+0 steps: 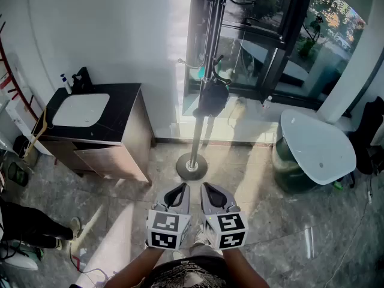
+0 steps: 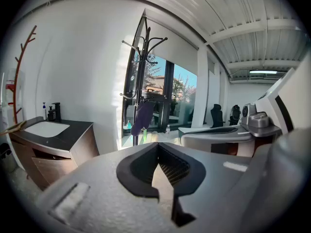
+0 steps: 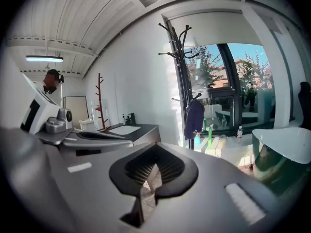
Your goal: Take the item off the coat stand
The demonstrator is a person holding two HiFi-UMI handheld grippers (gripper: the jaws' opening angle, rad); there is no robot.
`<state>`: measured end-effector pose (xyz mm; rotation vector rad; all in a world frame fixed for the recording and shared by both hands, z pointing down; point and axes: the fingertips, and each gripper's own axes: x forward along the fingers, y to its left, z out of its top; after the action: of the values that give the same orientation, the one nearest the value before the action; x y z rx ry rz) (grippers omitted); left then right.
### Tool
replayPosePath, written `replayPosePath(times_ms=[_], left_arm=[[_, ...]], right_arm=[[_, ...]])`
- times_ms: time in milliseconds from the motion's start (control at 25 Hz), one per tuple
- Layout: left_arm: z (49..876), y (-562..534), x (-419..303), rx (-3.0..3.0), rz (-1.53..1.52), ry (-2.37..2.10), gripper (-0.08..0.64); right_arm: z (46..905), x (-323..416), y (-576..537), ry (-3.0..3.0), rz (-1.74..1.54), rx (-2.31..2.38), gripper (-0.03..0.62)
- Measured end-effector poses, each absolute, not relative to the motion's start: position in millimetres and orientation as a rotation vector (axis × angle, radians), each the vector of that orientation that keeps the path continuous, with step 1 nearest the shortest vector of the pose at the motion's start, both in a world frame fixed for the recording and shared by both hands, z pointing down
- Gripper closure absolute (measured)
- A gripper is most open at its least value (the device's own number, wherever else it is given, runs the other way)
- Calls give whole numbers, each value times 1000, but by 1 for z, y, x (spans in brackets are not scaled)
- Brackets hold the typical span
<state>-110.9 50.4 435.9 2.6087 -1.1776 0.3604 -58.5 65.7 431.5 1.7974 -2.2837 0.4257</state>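
Item (image 1: pixel 213 98) hangs on coat stand (image 1: pixel 200 125); sink cabinet (image 1: pixel 114 155) left, window (image 1: pixel 264 47) behind

Dark-topped vanity (image 1: pixel 125 110) with white basin (image 1: pixel 81 110) (left of the window (image 1: pixel 252 47)), white-and-green tub (image 1: pixel 315 146) well apart, rightward.

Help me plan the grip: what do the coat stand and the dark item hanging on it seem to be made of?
Coat stand: probably metal with a smooth, glossy finish. Its thin pole gleams in the sunlight and ends in a flat round foot. Hanging item: seemingly soft fabric, matte dark blue-purple, drooping limp from the stand. What kind of item it is cannot be told.
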Motion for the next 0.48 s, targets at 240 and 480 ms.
replayPosePath(times_ms=[240,480], left_arm=[[439,50,-111,2615,367,-1150,557],[441,39,-101,2637,384,-1118,557]], right_arm=[[430,-58,64,-2265,406,1831,586],[434,-50,52,-2254,408,1850,586]])
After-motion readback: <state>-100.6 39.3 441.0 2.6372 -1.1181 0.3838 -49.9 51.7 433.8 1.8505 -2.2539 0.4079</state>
